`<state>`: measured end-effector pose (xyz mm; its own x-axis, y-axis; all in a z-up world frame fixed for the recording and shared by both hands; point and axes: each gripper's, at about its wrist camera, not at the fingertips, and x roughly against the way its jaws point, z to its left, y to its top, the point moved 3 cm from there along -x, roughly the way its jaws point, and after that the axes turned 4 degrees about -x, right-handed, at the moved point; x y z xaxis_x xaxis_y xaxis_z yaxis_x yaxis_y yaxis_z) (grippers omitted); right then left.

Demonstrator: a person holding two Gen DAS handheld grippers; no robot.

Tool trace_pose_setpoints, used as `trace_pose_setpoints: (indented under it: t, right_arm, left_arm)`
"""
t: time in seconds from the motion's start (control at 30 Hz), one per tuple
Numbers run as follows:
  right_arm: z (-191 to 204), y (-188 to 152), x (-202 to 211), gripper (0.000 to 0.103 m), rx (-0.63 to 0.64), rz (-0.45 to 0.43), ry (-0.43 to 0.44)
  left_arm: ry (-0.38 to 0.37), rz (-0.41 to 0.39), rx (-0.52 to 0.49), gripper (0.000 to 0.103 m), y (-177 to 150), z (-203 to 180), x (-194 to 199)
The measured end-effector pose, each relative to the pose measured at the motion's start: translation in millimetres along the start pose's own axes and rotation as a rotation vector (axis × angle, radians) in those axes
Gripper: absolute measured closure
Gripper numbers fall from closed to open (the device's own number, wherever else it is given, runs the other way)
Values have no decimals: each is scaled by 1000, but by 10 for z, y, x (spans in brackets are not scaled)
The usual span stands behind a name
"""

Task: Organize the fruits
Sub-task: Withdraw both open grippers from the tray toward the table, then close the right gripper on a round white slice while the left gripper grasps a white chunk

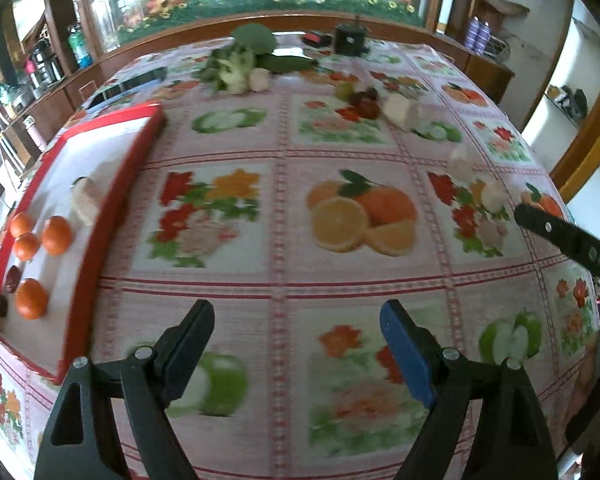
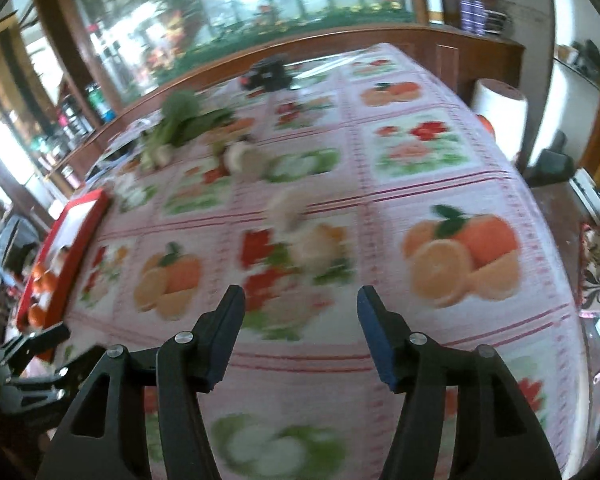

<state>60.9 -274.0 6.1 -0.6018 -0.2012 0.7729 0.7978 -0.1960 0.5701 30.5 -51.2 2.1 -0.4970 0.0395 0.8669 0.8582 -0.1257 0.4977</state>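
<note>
A woven-looking printed cloth [image 1: 284, 148] covers the bench. The red tray [image 1: 112, 216] looks like smooth plastic. Both tools are matt black plastic with shiny metal pins.

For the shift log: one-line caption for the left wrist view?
Open left gripper over fruit-print tablecloth; oranges in red tray at left.

Left hand-held gripper [image 1: 296, 344] and right hand-held gripper [image 2: 300, 332]: black angular fingers, blue pads fitted inside, silver pivot screws seen, triangular cutouts behind.
</note>
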Motion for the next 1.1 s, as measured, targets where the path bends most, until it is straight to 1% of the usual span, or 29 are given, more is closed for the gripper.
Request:
trace_pose_setpoints:
  t: [0.07,0.17,0.37,0.4,0.43,0.47,0.5,0.63,0.8,0.87,0.97,1.1]
  right_arm:
    - [-79,50,-68,44,3,15,10]
    - [-82,107,-185,44,49,36,33]
    - [72,183,-365,44,160,37,50]
    - [94,191,-392,49,178,33,52]
    - [104,192,-410,65,194,31,49]
    - [111,188,-431,72,212,34,54]
    - [105,183,-432,75,215,33,61]
    - [0,160,-371,75,178,17,92]
    - [-160,112,-269,75,114,14,140]
    - [-224,94,-232,75,92,14,155]
    - [-287,80,-194,75,71,13,169]
    - [-333,71,-171,75,59,12,180]
  left_arm:
    - [1,6,-5,16,21,-86,-35]
    - [12,11,-20,16,87,-199,-85]
    - [51,-1,-56,16,326,-374,-140]
    - [55,-4,-61,16,380,-400,-151]
    - [61,-8,-64,16,442,-425,-159]
    - [63,-12,-66,16,509,-456,-172]
    - [60,-15,-65,16,573,-485,-190]
    - [24,-21,-50,16,809,-628,-283]
    - [-36,-33,-58,16,1038,-912,-441]
    - [-38,-33,-88,16,1103,-1045,-508]
    - [-16,-31,-152,16,1179,-1240,-620]
    - [-24,-18,-178,17,1233,-1371,-766]
